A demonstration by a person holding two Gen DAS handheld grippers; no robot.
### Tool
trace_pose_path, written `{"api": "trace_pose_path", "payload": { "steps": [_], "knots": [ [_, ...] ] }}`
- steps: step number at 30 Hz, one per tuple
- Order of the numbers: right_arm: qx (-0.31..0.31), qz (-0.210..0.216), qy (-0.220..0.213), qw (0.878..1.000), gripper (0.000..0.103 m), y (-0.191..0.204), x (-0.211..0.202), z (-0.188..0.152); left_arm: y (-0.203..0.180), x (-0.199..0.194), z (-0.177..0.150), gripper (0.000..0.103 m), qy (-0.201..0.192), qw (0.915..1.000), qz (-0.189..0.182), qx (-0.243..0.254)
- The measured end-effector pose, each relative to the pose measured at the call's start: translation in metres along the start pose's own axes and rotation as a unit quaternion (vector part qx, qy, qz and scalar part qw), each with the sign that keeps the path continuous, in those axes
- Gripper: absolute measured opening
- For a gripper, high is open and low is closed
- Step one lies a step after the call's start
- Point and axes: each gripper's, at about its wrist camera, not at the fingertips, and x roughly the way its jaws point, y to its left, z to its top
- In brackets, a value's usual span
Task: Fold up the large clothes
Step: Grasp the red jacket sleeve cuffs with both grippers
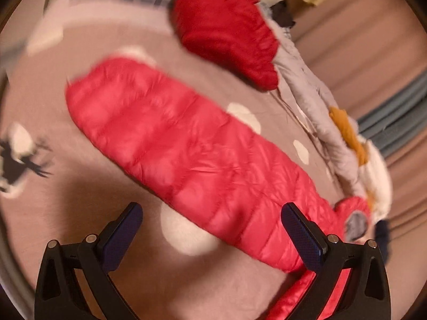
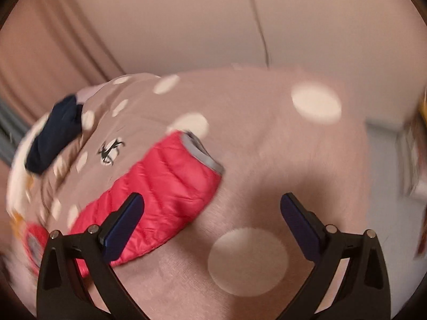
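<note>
A pink-red quilted puffer jacket [image 1: 186, 144] lies flat on the pink dotted bedspread [image 1: 88, 202], running from upper left to lower right in the left wrist view. My left gripper [image 1: 212, 212] hovers open above its near end, nothing between the fingers. In the right wrist view a jacket sleeve [image 2: 170, 186] with a grey cuff [image 2: 202, 152] stretches across the bedspread [image 2: 280, 160]. My right gripper [image 2: 212, 202] is open over the bed, its left finger [image 2: 125, 224] above the sleeve. Both views are motion-blurred.
A darker red garment [image 1: 226, 32] lies bunched at the far side, with grey [image 1: 315, 101], mustard [image 1: 347, 130] and white clothes piled along the bed's right edge. A navy garment [image 2: 53, 136] sits at the left in the right wrist view. Pink curtains [image 1: 373, 42] hang beyond.
</note>
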Motion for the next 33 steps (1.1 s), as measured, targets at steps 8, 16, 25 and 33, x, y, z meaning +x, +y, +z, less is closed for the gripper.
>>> {"api": "trace_pose_path", "payload": {
  "steps": [8, 16, 25, 33],
  "knots": [
    [0.059, 0.14, 0.032, 0.988, 0.103, 0.02, 0.017, -0.028, 0.017, 0.014, 0.019, 0.103, 0.017, 0.9908, -0.131, -0.032],
    [-0.038, 0.088, 0.065, 0.993, 0.009, 0.068, 0.058, -0.027, -0.001, 0.035, 0.027, 0.037, 0.034, 0.9983, -0.047, -0.008],
    [-0.067, 0.042, -0.004, 0.997, 0.006, 0.058, 0.053, 0.045, -0.025, 0.005, -0.03, 0.014, 0.029, 0.9966, -0.059, 0.05],
    [-0.081, 0.025, 0.005, 0.996, 0.019, 0.034, 0.057, 0.071, -0.034, 0.004, -0.04, 0.045, 0.007, 0.9969, 0.022, 0.075]
  ]
}}
